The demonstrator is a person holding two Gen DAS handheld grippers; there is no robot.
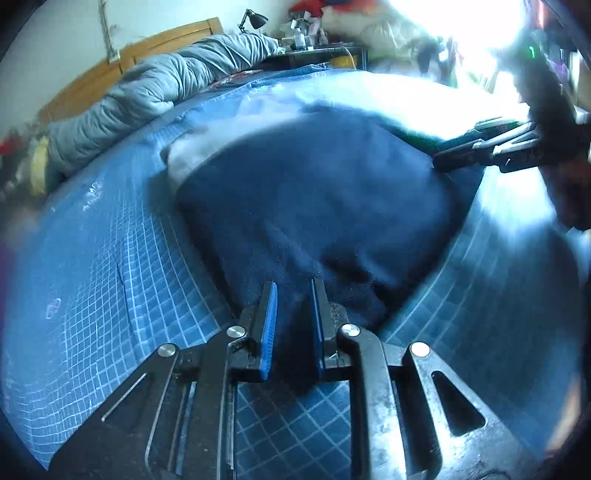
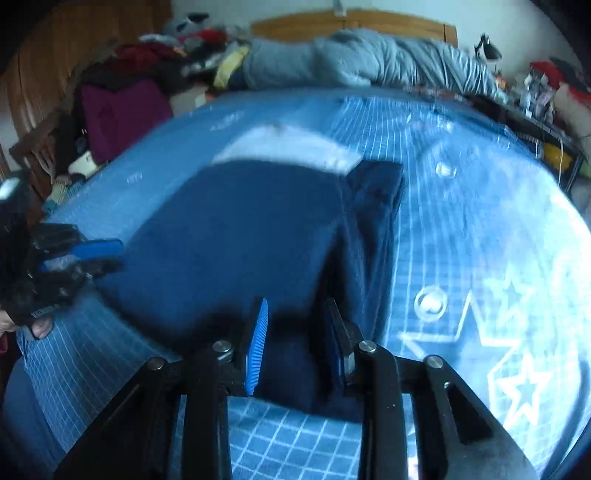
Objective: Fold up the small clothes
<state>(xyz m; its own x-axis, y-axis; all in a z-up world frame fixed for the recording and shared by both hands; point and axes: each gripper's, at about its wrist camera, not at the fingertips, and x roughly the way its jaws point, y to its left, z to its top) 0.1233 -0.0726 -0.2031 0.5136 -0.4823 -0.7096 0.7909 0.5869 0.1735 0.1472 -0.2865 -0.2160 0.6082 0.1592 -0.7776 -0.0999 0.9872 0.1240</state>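
Observation:
A dark navy garment (image 1: 314,206) lies spread on a blue grid-patterned bed sheet (image 1: 110,295), over a white garment (image 1: 192,147) that shows at its far edge. My left gripper (image 1: 293,295) holds the near edge of the navy cloth between its blue pads, jaws narrowly apart around the fabric. My right gripper (image 2: 295,314) likewise has the navy garment (image 2: 240,229) bunched between its pads at another edge. Each gripper appears in the other's view: the right (image 1: 476,151), the left (image 2: 92,254). The white garment (image 2: 288,147) peeks out beyond the navy cloth.
A grey-blue duvet (image 1: 147,88) is rolled along the wooden headboard (image 1: 92,74). A pile of clothes (image 2: 122,92) sits beside the bed. A cluttered desk with a black lamp (image 1: 253,18) stands past the bed. White star prints (image 2: 517,369) mark the sheet.

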